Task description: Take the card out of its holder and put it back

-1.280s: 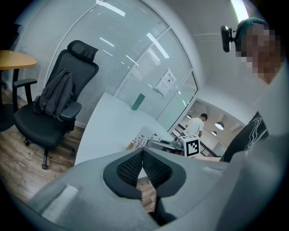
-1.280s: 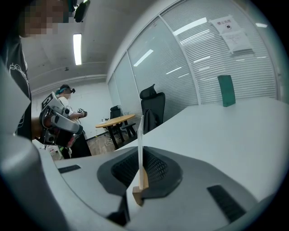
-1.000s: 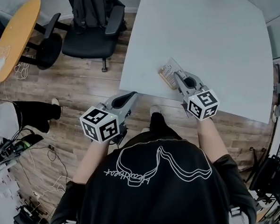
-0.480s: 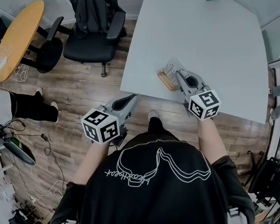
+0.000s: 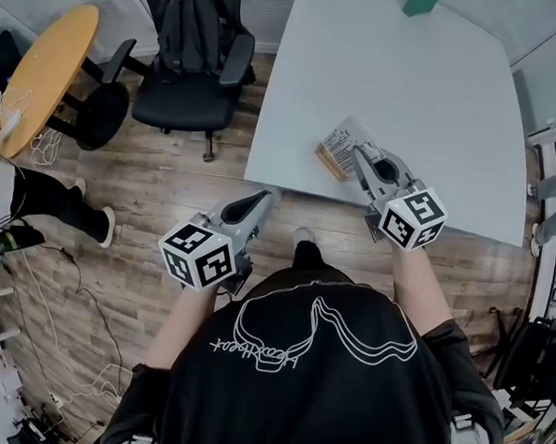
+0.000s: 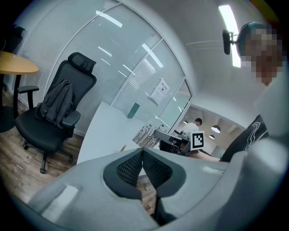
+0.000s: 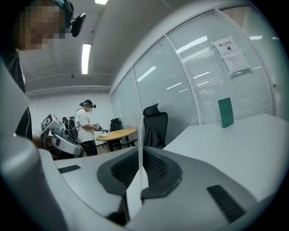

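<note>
A white card (image 5: 342,136) printed with lines stands at a small wooden holder (image 5: 331,160) near the front edge of the white table (image 5: 436,95). My right gripper (image 5: 359,153) is shut on the card, which shows edge-on as a thin white sheet (image 7: 141,149) between the pads. Whether the card's lower edge sits in the holder's slot I cannot tell. My left gripper (image 5: 263,200) hangs off the table over the wooden floor, its pads (image 6: 131,166) closed together with nothing between them. The left gripper view also catches the striped card (image 6: 145,134) and the holder (image 6: 123,147).
A green block (image 5: 421,2) stands at the table's far side. A black office chair (image 5: 188,79) with a backpack is left of the table, and a round wooden table (image 5: 43,71) beyond it. Another person's legs (image 5: 54,203) and cables lie on the floor at left.
Both grippers and the card keep nearly the same place; the view has shifted a little. The other person at the left has moved their legs.
</note>
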`<state>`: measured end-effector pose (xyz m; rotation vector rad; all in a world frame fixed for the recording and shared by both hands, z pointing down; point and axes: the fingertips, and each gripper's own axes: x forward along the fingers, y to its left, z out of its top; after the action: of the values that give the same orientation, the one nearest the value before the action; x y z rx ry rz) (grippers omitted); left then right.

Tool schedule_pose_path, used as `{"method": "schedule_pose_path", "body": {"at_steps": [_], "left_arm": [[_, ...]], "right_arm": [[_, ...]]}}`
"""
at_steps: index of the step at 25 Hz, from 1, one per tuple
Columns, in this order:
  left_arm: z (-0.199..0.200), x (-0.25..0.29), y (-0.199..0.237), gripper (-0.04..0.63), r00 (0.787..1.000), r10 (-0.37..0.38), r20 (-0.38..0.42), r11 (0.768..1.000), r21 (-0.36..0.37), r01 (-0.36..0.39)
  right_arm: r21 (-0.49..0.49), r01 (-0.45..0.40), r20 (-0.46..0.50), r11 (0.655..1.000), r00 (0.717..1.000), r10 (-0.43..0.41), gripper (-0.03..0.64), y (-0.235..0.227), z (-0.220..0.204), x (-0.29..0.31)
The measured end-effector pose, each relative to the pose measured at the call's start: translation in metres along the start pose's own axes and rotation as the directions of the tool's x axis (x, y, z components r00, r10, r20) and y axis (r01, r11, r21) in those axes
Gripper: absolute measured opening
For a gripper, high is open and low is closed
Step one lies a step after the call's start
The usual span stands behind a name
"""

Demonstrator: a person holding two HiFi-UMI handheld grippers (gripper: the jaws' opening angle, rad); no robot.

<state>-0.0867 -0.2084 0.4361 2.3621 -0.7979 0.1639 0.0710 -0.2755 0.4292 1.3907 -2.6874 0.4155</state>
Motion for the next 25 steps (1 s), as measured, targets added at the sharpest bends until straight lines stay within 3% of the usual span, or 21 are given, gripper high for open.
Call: {"method": "schedule_pose_path", "body": {"at_steps": [7, 16, 25], "left_arm": [[0.005, -0.022, -0.023, 0.012, 0.999, -0.025, 0.042, 0.999, 0.041, 0.024], [-0.006, -0.045, -0.058, 0.012, 0.997, -0.055, 0.053, 0.995, 0.086, 0.05], [-0.026, -0.062, -0.081, 0.012, 0.997, -0.076, 0.03, 0.99, 0.118, 0.072]], "right_arm": [[0.024, -0.061, 0.033, 0.998, 0.998, 0.061, 0.023, 0.051, 0.008, -0.031], [0.141, -0.177, 0.05, 0.974, 0.984, 0.172, 0.023, 0.118, -0.007, -0.072], [0.189, -0.183, 0.064, 0.965, 0.983, 0.174, 0.023, 0.14, -0.02, -0.099]]}}
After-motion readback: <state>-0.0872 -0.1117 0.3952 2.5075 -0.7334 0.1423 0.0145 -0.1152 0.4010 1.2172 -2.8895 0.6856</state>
